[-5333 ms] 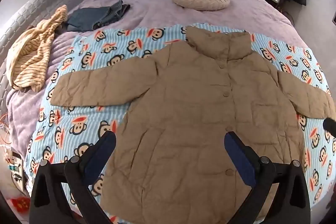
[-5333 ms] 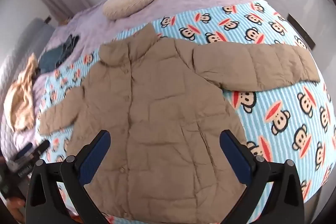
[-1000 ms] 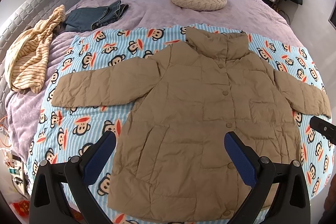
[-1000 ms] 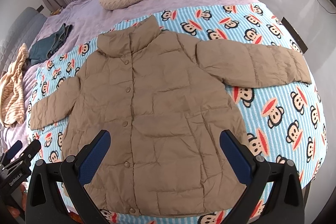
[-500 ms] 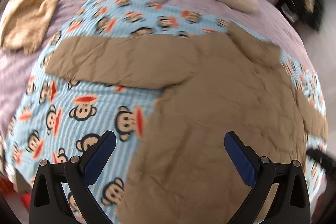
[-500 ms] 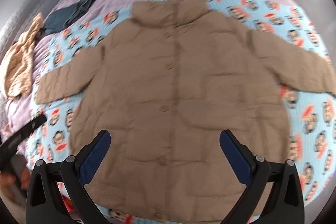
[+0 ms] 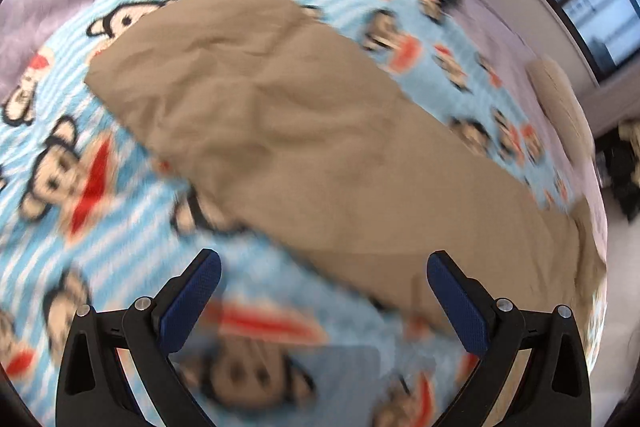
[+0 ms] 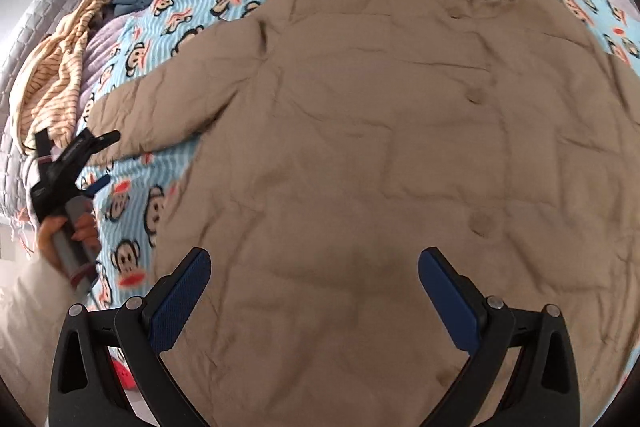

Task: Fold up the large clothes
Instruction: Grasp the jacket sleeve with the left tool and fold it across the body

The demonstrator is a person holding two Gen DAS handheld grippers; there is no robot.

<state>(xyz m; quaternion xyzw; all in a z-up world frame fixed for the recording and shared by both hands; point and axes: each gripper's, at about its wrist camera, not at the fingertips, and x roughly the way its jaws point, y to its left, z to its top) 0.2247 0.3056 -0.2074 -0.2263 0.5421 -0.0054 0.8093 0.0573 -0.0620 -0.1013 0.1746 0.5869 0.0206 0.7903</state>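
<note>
Across the monkey blanket (image 8: 132,195) lies the tan coat (image 8: 380,147), collar at 12 o'clock. Left tongs (image 7: 324,299) gape empty over its sleeve (image 7: 248,107); right tongs (image 8: 314,291) gape empty above its hem.

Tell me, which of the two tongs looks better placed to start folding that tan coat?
Probably the left tongs: they hang open low beside the coat's sleeve, near its cuff. The right tongs, also open, sit over the middle of the coat, away from any edge to grab.
</note>
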